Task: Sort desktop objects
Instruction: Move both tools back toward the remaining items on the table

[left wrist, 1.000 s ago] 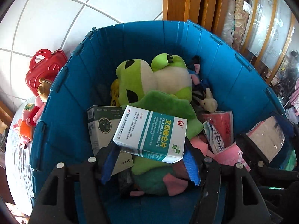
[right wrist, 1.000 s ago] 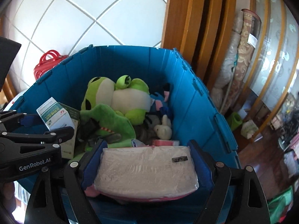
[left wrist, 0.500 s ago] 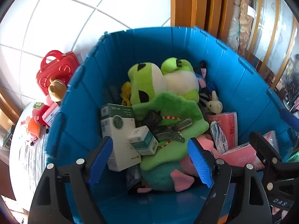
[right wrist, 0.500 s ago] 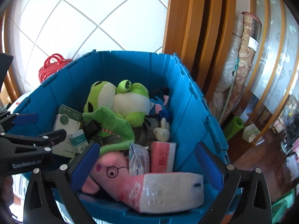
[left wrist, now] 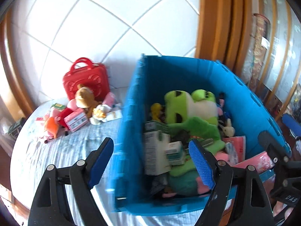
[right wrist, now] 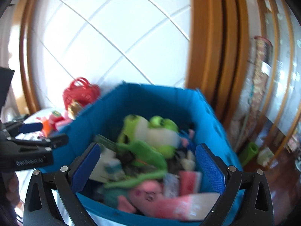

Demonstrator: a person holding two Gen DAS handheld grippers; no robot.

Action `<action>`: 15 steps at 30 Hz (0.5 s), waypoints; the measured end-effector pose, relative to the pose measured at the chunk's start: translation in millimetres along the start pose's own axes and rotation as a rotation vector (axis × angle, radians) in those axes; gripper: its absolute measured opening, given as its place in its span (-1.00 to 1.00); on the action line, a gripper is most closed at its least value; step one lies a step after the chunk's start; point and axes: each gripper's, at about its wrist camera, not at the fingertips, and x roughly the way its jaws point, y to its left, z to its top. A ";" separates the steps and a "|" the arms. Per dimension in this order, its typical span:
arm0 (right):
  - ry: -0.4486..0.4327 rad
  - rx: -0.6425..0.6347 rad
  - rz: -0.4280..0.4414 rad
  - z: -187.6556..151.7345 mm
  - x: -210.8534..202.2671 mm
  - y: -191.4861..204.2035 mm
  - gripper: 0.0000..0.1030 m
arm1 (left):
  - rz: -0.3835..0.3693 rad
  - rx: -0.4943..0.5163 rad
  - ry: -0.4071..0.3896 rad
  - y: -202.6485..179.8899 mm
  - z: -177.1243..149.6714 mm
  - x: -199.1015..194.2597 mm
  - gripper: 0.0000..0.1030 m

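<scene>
On the cloth-covered counter (left wrist: 62,150), both my hand-held grippers (left wrist: 150,162) (right wrist: 145,164) gape empty above the filled blue plastic crate (left wrist: 188,71); next, I'd fetch leftover toys (left wrist: 82,109).

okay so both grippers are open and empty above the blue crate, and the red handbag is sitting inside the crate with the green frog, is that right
Not quite. The red handbag is not inside the blue crate; the left wrist view shows it outside, on the table to the crate's left, against the tiled wall. The rest holds: the left gripper and right gripper are open and empty, and the green frog lies in the crate.
</scene>
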 end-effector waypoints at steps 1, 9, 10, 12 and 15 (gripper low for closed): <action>-0.008 -0.011 0.022 5.4 1.9 11.3 1.00 | 0.021 -0.010 -0.006 10.9 -0.1 -2.8 0.60; 0.017 -0.016 0.137 36.6 30.2 102.4 1.00 | 0.140 -0.187 -0.050 146.0 -7.1 -12.2 0.60; 0.015 -0.027 0.148 39.2 32.0 117.8 1.00 | 0.145 -0.210 -0.051 166.8 -9.6 -10.5 0.60; 0.011 -0.052 0.161 43.7 35.9 147.5 1.00 | 0.167 -0.244 -0.049 210.7 -15.9 -4.0 0.60; 0.008 -0.069 0.176 50.9 45.1 200.3 1.00 | 0.217 -0.263 -0.049 276.6 -25.4 7.1 0.60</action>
